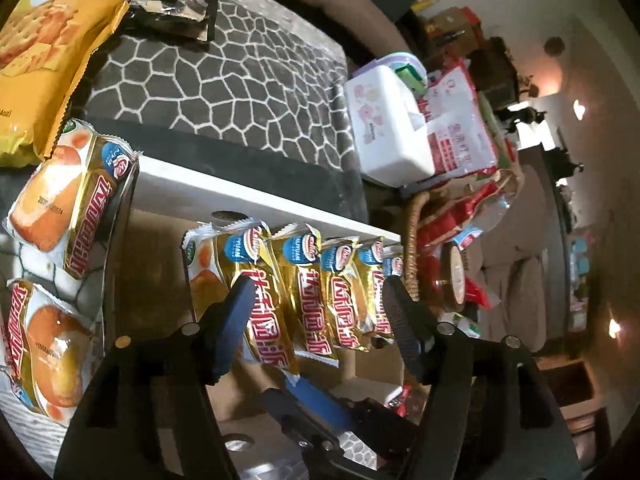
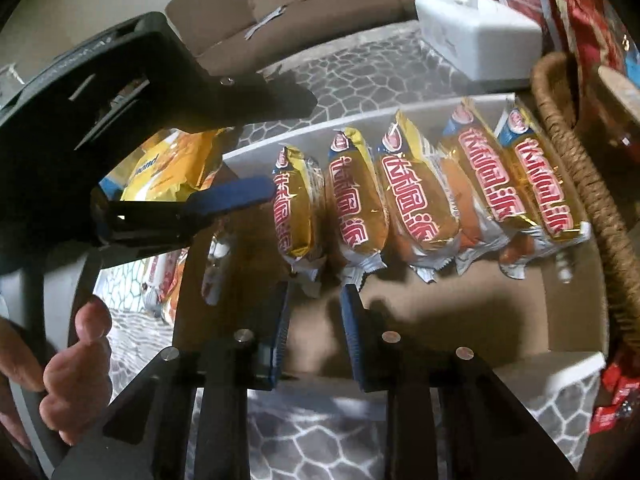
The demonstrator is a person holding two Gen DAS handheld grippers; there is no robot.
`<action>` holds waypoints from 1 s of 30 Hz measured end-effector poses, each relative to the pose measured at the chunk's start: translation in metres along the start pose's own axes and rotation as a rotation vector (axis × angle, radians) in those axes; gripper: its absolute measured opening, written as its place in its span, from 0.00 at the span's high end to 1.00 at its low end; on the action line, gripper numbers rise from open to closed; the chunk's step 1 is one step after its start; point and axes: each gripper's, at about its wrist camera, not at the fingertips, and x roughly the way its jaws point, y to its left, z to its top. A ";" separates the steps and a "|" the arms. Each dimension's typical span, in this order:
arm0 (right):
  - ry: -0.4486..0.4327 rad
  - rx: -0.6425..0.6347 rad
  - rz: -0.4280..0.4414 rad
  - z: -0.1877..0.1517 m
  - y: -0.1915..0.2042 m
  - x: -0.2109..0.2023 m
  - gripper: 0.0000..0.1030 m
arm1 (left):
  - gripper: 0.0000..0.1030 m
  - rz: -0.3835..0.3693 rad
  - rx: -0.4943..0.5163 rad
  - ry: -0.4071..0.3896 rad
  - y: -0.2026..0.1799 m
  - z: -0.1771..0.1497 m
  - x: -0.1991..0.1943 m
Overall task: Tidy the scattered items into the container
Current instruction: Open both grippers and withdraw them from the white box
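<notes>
A white-walled cardboard box (image 1: 256, 196) (image 2: 560, 376) holds a row of several gold snack cakes (image 1: 304, 292) (image 2: 420, 196). My left gripper (image 1: 316, 292) is open, its blue fingers straddling the near end of the row, empty. My right gripper (image 2: 314, 300) is open and empty, just short of the leftmost cakes' crimped ends. The right gripper shows in the left wrist view (image 1: 320, 404), the left one in the right wrist view (image 2: 236, 196). Two more gold cakes (image 1: 68, 208) (image 1: 44, 348) lie outside the box on the patterned cloth.
A yellow cracker bag (image 1: 44, 60) and dark foil packets (image 1: 176, 4) lie on the cloth beyond the box. A white tissue box (image 1: 388, 128) (image 2: 480, 36) and a wicker basket (image 1: 412, 252) (image 2: 584, 172) of red packets stand by the box's far side.
</notes>
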 end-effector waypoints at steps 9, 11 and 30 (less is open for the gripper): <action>0.012 0.044 0.049 0.010 -0.008 0.018 0.74 | 0.39 0.039 -0.018 0.009 0.014 0.003 0.007; 0.009 0.043 0.055 0.010 -0.006 0.020 0.78 | 0.37 0.037 -0.012 0.008 0.013 0.005 0.010; -0.075 -0.033 0.112 -0.009 0.034 -0.034 0.39 | 0.10 0.187 0.249 -0.189 0.031 -0.055 -0.145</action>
